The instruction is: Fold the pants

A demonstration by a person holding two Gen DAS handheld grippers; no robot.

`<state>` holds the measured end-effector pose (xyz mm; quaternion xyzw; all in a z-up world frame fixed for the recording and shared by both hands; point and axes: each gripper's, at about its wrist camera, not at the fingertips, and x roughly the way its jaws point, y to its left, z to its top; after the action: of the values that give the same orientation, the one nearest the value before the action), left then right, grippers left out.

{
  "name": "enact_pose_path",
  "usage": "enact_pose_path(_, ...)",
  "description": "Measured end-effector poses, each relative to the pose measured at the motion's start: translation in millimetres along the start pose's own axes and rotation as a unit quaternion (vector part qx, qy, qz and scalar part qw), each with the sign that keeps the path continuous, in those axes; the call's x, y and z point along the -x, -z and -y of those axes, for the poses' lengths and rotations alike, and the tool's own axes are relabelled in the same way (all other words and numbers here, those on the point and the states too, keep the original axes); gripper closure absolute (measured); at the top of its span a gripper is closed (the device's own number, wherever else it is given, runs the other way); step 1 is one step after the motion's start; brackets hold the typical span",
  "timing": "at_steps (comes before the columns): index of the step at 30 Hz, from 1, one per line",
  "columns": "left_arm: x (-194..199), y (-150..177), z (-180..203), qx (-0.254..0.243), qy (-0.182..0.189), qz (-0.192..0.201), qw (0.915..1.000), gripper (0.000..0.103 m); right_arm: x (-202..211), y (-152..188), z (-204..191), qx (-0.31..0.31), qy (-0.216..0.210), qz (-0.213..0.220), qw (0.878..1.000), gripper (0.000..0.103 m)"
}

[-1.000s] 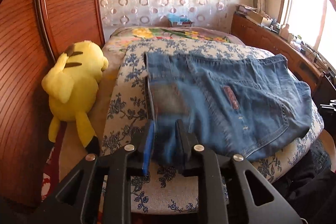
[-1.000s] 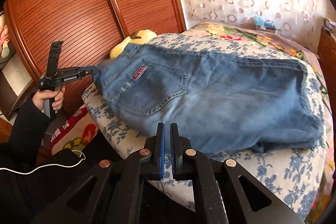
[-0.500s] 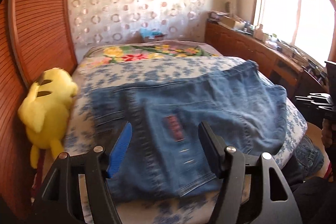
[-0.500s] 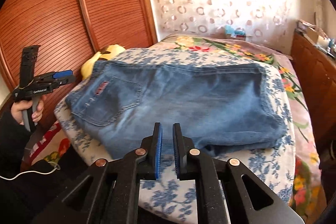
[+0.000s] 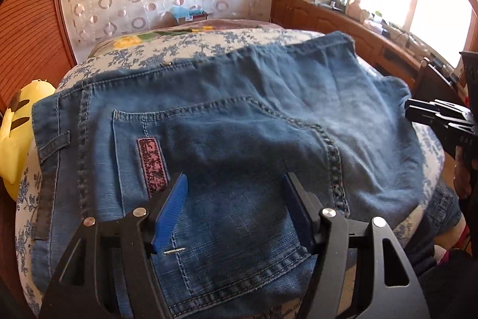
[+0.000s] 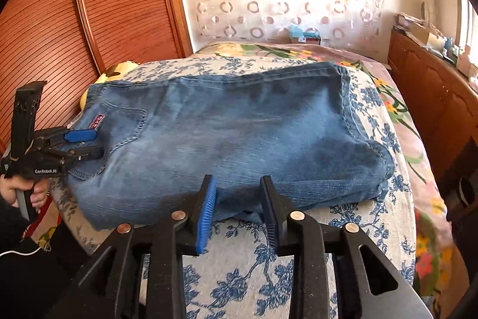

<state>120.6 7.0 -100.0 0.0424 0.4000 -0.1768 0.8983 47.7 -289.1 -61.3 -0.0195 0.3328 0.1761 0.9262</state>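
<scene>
Folded blue denim pants (image 6: pixel 239 133) lying flat across the near end of a bed (image 6: pixel 373 217) covered with a blue-and-white floral spread; the waistband and back pocket lie toward the bed's left edge, the folded end toward its right edge. The near edge of the pants runs just inside the bed's near edge.

Left gripper (image 5: pixel 236 184), held by a hand (image 6: pixel 33 193), poised over the back pocket (image 5: pixel 215 169) near the left edge of the bed. Its fingers (image 5: pixel 171 208) stand wide apart, and the denim shows between them without either pad pressing it.

Right gripper (image 6: pixel 239 184) at the near edge of the bed, at the middle of the pants' near edge. Its fingers (image 6: pixel 207 211) are moderately apart and opening, with the hem of the denim seen between the tips and nothing clamped.

A yellow plush toy (image 5: pixel 18 133) sits off the bed's left edge, against a wooden slatted door (image 6: pixel 59 29).
</scene>
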Motion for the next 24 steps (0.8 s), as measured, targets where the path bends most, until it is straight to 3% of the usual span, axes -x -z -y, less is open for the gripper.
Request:
enact_pose_path(16, 0.5, 10.7, 13.6, 0.011, -0.059, 0.018, 0.9980, 0.035, -29.6, 11.9, 8.5, -0.016, 0.013, -0.013, 1.000, 0.064)
enact_pose_path(20, 3.0, 14.9, 12.3, 0.013, -0.056, 0.026, 0.9980, 0.035, -22.4, 12.9, 13.6, -0.025, 0.011, -0.010, 1.000, 0.064)
enact_pose_path(24, 4.2, 16.6, 9.7, 0.020, -0.048, 0.027, 0.9983, 0.035, -5.5, 14.1, 28.8, -0.038, 0.035, 0.000, 0.999, 0.064)
